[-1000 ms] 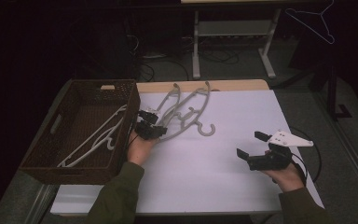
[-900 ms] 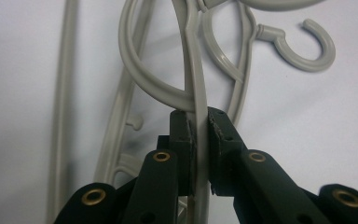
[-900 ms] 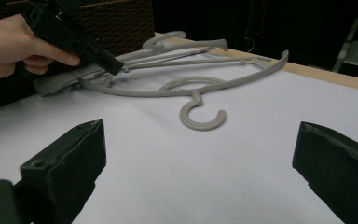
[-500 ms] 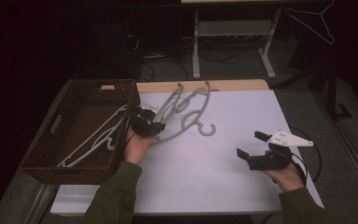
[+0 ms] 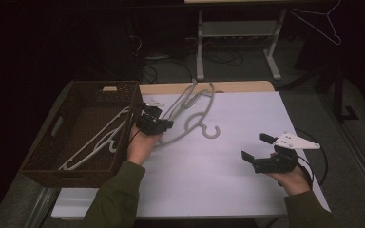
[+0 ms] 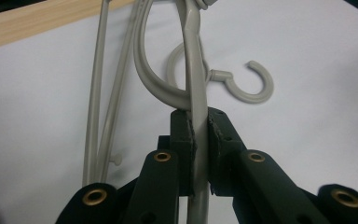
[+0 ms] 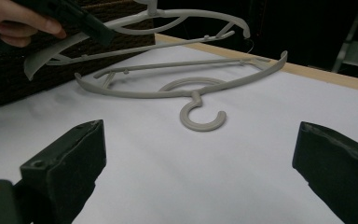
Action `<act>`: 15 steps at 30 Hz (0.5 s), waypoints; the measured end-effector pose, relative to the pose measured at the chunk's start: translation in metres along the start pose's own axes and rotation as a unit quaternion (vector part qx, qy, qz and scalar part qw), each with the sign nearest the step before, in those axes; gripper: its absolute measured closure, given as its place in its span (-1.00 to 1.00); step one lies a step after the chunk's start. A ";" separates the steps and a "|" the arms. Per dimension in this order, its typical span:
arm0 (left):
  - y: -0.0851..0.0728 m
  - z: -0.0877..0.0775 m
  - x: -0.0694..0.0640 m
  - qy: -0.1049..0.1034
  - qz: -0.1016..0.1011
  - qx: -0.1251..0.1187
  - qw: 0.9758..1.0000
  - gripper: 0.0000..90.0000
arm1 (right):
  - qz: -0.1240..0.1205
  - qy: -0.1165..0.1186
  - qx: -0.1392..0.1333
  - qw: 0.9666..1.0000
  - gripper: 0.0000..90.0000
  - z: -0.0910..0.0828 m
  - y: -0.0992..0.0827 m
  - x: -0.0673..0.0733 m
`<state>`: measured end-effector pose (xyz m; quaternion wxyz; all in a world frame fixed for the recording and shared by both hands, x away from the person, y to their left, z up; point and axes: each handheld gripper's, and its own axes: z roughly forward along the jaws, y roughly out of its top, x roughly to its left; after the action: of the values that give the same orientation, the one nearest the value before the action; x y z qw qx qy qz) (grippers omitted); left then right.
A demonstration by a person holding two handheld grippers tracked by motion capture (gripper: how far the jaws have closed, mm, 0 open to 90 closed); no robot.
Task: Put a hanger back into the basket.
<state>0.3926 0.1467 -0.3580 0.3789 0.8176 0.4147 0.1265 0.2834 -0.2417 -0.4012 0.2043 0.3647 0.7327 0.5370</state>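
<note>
My left gripper (image 5: 156, 121) is shut on one arm of a grey plastic hanger (image 5: 182, 100) and holds it tilted above the white table (image 5: 209, 180), beside the basket. In the left gripper view the pads (image 6: 216, 133) clamp that hanger's flat arm (image 6: 196, 88). A second grey hanger (image 5: 198, 121) lies flat on the table under it, hook (image 5: 212, 133) toward me. My right gripper (image 5: 256, 147) stands open at the right, low over the table, with nothing between its jaws. From the right gripper (image 7: 204, 140) I see the lying hanger (image 7: 191, 91) and the raised one (image 7: 177, 16).
A brown woven basket (image 5: 102, 86) stands at the table's left with white hangers (image 5: 100, 140) in it. The table's wooden far edge (image 5: 228, 87) runs behind the hangers. A metal frame (image 5: 237, 33) and a wire hanger (image 5: 321, 23) stand beyond in the dark.
My left gripper has risen a little with the grey hanger, lifting it off the other hanger. The right gripper has stayed where it was.
</note>
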 end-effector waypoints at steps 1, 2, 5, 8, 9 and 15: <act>0.002 -0.002 0.000 -0.004 0.001 0.000 1.000 0.83 | 0.000 0.000 0.000 1.000 -0.95 0.000 0.000 0.000; 0.004 -0.004 -0.001 -0.008 0.001 -0.002 1.000 0.83 | 0.000 0.000 0.000 1.000 -0.95 0.000 0.000 0.000; 0.011 -0.011 -0.002 -0.015 0.001 -0.005 1.000 0.83 | 0.001 0.000 0.000 1.000 -0.95 0.000 0.000 0.000; 0.018 -0.019 -0.002 -0.025 0.006 -0.006 1.000 0.83 | 0.001 0.000 0.000 1.000 -0.95 0.000 0.000 0.000; 0.020 -0.023 -0.002 -0.027 0.006 -0.007 1.000 0.83 | 0.001 0.000 0.000 1.000 -0.95 -0.001 0.000 0.000; 0.030 -0.038 -0.001 -0.046 0.008 -0.009 0.999 0.83 | 0.002 -0.001 0.000 1.000 -0.95 -0.001 0.000 0.000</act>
<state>0.3894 0.1549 -0.3105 0.4040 0.8223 0.3892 0.0958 0.2828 -0.2421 -0.4008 0.2043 0.3663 0.7317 0.5373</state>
